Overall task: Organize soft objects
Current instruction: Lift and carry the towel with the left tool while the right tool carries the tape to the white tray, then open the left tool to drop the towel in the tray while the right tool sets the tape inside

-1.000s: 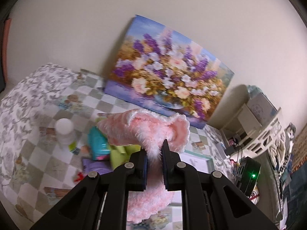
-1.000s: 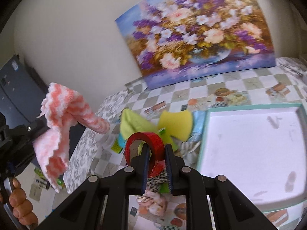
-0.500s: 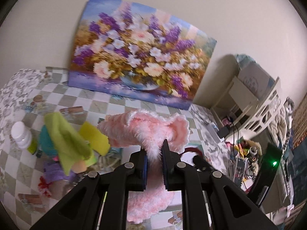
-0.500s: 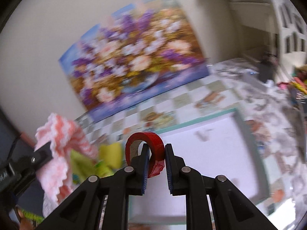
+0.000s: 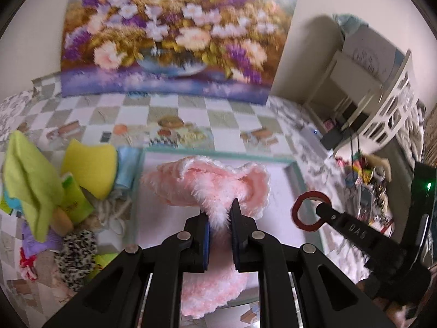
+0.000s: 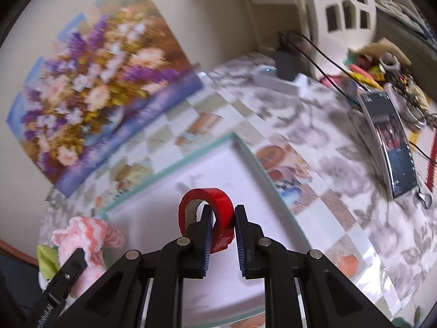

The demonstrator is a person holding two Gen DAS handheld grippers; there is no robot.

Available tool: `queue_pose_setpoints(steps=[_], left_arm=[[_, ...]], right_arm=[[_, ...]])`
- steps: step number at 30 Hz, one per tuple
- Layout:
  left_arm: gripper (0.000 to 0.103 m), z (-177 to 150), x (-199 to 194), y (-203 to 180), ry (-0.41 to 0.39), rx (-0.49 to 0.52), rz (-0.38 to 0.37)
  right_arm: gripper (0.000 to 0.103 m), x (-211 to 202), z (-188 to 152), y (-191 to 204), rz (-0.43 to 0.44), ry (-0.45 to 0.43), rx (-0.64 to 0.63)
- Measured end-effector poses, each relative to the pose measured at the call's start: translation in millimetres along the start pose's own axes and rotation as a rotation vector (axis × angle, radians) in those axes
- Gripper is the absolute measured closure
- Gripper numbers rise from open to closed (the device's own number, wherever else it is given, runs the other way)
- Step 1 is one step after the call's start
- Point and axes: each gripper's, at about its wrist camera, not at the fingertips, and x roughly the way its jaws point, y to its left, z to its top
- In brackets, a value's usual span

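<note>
**Carrying both loads over the white tray**

Swinging across from the pile, I now have both hands above the surface (image 5: 191,109) with its checkered cloth, the big flower painting (image 5: 169,35) propped at its far edge against the wall. A second ago my left view looked mostly at the pile and the wall; now the white tray (image 5: 293,175) with the teal rim fills the middle of both views, so I have come across to it and dropped lower.

The pile of soft things (image 5: 54,191) sits just left of the tray: a green cloth, a yellow sponge, a leopard-print piece and others I cannot sort out.

My left tongs (image 5: 220,218) are clamped tight on the pink fluffy cloth (image 5: 207,183), which bunches above the pads and hangs below them, over the tray but not yet resting on it. My right tongs (image 6: 221,224) are nearly closed, pinching the red tape roll (image 6: 215,202) by its rim, also above the tray's white floor.

Neither grip has changed in the last second; only the place has. I judge the carry is almost done and the next move is lowering and letting go. The cloth belongs here; the tape roll hardly seems soft, so I would think twice about where it goes.
</note>
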Motion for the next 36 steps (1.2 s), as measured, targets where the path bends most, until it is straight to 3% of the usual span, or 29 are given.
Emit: queue_pose_setpoints(steps=[12,24,27,31,36], left_arm=[[0.090,-17.6,50.3,12.7,0.115,-0.015,-0.011],[0.090,-27.5,86.4,26.0,0.189,-0.013,0.044],[0.083,-26.6,86.2,27.3,0.191,-0.014,0.055],[0.057,-22.8,81.1,22.0,0.182,0.009,0.086],[0.054,-13.8,69.3,17.8,0.173,0.008,0.069]], right_arm=[[0.085,46.1,-14.9,-23.9,-0.110,0.131,0.045],[0.085,52.1,-17.0,-29.2,-0.125,0.154,0.045],[0.085,54.4,-17.6,-29.1,-0.137,0.162,0.045],[0.085,56.3,-17.8,-26.7,-0.140,0.169,0.028],[0.084,51.1,-16.7,-20.8,-0.144,0.149,0.000]])
